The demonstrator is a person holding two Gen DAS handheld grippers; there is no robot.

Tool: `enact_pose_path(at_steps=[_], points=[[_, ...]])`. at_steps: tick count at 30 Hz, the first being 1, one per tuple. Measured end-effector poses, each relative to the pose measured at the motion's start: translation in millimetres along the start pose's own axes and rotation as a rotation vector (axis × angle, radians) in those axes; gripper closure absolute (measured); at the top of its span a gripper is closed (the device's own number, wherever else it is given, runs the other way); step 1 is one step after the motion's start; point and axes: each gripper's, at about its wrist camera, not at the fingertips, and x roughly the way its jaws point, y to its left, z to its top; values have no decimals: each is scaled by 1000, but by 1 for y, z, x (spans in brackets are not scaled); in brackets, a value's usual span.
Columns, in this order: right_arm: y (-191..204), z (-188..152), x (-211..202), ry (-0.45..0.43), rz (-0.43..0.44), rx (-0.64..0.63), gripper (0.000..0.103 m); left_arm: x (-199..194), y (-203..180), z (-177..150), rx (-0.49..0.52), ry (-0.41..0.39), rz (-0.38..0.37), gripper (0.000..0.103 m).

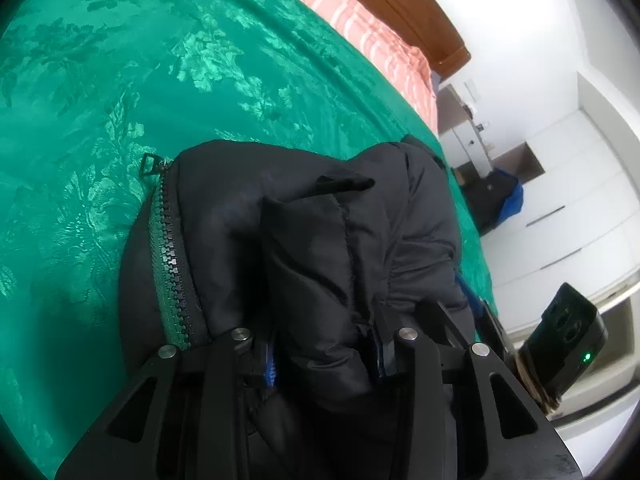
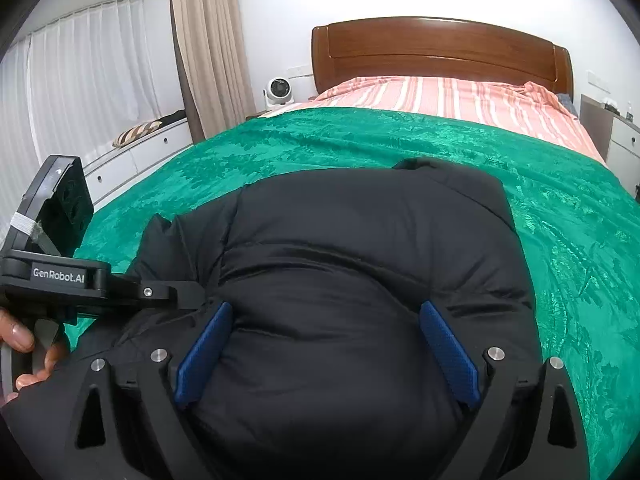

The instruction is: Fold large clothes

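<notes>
A black puffer jacket (image 2: 360, 240) lies bunched on the green bedspread (image 2: 360, 140). My right gripper (image 2: 326, 348) stands open low over its near end, and the blue pads (image 2: 204, 352) straddle a bulge of fabric without squeezing it. In the left wrist view my left gripper (image 1: 324, 360) is shut on a thick fold of the jacket (image 1: 320, 240), which bulges out on both sides of the pads. The jacket's zipper (image 1: 172, 264) runs along its left edge, with the pull lying on the bedspread (image 1: 120, 80).
The bed has a wooden headboard (image 2: 440, 48) and a pink striped sheet (image 2: 440, 96) beyond the green cover. White drawers (image 2: 132, 160), curtains and a small fan (image 2: 278, 90) stand to the left, a nightstand (image 2: 616, 132) to the right. A hand (image 2: 24, 340) holds the left gripper's handle.
</notes>
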Motion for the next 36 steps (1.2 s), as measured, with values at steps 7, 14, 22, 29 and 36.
enact_pose_path(at_steps=[7, 14, 22, 29, 36], points=[[51, -8, -80, -70, 69, -114, 9, -4, -9, 8, 32, 44, 47, 63], [114, -82, -75, -41, -47, -303, 10, -4, -18, 9, 70, 60, 89, 60], [109, -81, -66, -2, -46, -361, 8, -4, -24, 1, 41, 7, 169, 53], [24, -55, -169, -20, 144, -68, 7, -92, -38, -14, 108, -60, 116, 4], [-113, -62, -153, 166, 246, 262, 5, -71, -12, -46, 82, 128, 40, 4]])
